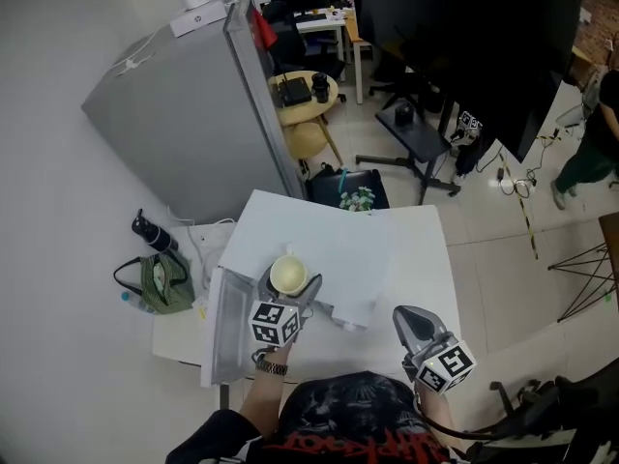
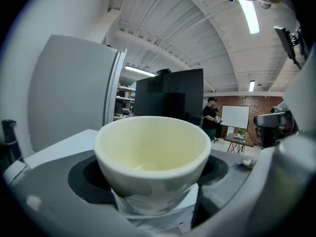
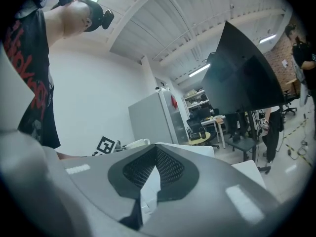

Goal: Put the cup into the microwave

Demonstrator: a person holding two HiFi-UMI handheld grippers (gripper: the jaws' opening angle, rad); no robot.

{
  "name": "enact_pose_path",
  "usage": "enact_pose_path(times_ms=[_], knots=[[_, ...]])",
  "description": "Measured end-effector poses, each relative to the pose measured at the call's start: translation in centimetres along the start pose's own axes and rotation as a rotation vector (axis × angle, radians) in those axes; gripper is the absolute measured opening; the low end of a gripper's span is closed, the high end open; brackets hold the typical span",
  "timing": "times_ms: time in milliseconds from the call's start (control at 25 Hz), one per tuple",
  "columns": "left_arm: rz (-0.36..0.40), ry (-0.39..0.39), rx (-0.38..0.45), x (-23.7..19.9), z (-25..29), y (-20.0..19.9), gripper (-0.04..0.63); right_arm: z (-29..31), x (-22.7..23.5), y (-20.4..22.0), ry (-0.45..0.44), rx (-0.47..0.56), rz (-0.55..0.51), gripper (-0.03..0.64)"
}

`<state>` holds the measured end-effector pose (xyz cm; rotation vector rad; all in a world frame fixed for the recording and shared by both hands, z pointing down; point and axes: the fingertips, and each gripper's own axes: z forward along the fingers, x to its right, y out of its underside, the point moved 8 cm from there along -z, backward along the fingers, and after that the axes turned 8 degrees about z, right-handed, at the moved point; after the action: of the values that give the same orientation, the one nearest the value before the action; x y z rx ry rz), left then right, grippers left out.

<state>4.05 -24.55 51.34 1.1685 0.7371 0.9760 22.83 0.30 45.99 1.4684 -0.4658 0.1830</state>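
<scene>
One cup (image 1: 288, 274), upright — left gripper (image 1: 290, 286) clamping it

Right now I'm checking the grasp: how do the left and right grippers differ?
The left gripper is shut on the cup, which it holds upright; the right gripper has its jaws together on nothing. In the head view the left gripper is further forward, while the right gripper is back, closer to the person. Both are grey two-jaw grippers.
</scene>
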Motion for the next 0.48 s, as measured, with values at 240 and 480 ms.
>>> enact_pose_path(times_ms=[240,480], knots=[[-0.028,0.053,0.051,3.9,-5.0,1.6,0.456,-0.1,-0.2,0.3,-0.039,-0.027,0.008,0.000],[-0.008,0.033,0.013,5.7,-8.1,3.9,0.454,2.8,-1.7,0.5,-0.117,-0.049,-0.006,0.000]])
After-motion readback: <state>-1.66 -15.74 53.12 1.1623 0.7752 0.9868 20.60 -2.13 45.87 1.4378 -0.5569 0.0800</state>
